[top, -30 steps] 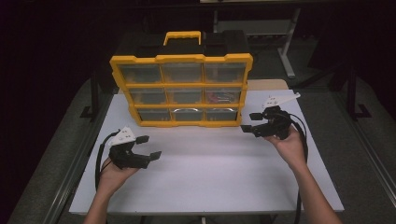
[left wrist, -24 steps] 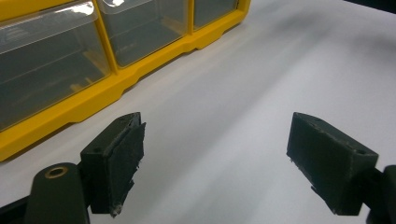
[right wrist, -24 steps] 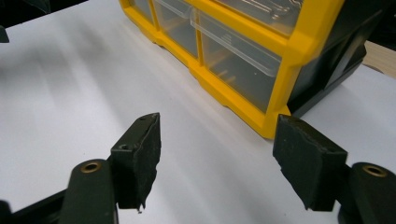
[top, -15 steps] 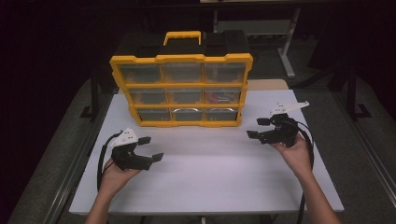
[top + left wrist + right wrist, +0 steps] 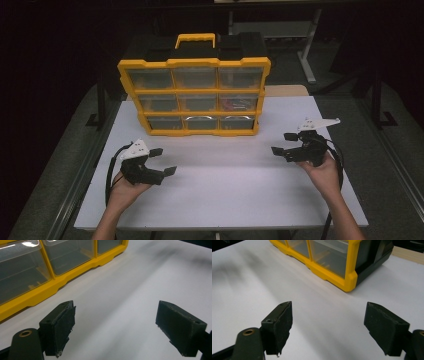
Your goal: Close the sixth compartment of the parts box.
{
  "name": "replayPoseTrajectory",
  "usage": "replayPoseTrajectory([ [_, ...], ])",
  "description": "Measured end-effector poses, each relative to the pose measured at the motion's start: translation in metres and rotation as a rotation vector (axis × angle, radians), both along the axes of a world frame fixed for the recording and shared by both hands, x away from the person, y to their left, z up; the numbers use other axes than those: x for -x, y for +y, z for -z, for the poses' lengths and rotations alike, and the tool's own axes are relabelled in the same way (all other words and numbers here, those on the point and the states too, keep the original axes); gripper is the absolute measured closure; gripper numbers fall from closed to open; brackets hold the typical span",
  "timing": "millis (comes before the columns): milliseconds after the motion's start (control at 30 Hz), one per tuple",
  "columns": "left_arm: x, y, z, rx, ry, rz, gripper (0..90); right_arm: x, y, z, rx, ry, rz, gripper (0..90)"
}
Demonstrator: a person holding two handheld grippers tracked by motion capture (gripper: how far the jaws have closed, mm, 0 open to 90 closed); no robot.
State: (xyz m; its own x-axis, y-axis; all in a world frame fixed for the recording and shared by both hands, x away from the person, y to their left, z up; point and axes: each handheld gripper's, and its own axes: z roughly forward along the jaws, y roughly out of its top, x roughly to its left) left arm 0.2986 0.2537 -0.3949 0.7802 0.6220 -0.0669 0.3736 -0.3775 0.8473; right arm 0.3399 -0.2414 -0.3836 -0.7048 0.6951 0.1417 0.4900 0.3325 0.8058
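A yellow and black drawer organiser (image 5: 195, 95) with clear drawers stands at the back of the white table (image 5: 225, 185), all its drawers closed. My left gripper (image 5: 163, 161) hovers low over the table's left front, open and empty, its jaws pointing right. In the left gripper view the gripper (image 5: 117, 327) faces bare table with the organiser's base (image 5: 50, 287) at upper left. My right gripper (image 5: 283, 142) is held at the right, open and empty, jaws pointing left. In the right gripper view the gripper (image 5: 329, 327) looks toward the organiser's lower right corner (image 5: 349, 280).
Red items show faintly inside the organiser's middle right drawer (image 5: 239, 103). A tan board (image 5: 287, 90) lies behind the organiser at the table's far right. Dark floor and metal frame legs (image 5: 310, 60) surround the table.
Both grippers have drawn back toward the table's front. The right one has sunk from beside the organiser and moved right; the left one has moved slightly nearer the front edge.
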Motion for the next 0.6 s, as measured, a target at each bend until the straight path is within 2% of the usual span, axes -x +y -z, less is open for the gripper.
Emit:
replayPoseTrajectory([
  [100,0.001,0.001,0.001,-0.009,0.004,0.001,15.5,0.003,-0.003,0.003,0.002,0.013,0.011,20.6],
  [600,0.007,0.006,0.01,-0.013,0.011,-0.006,15.6,0.018,-0.015,0.015,0.002,0.012,0.03,16.4],
])
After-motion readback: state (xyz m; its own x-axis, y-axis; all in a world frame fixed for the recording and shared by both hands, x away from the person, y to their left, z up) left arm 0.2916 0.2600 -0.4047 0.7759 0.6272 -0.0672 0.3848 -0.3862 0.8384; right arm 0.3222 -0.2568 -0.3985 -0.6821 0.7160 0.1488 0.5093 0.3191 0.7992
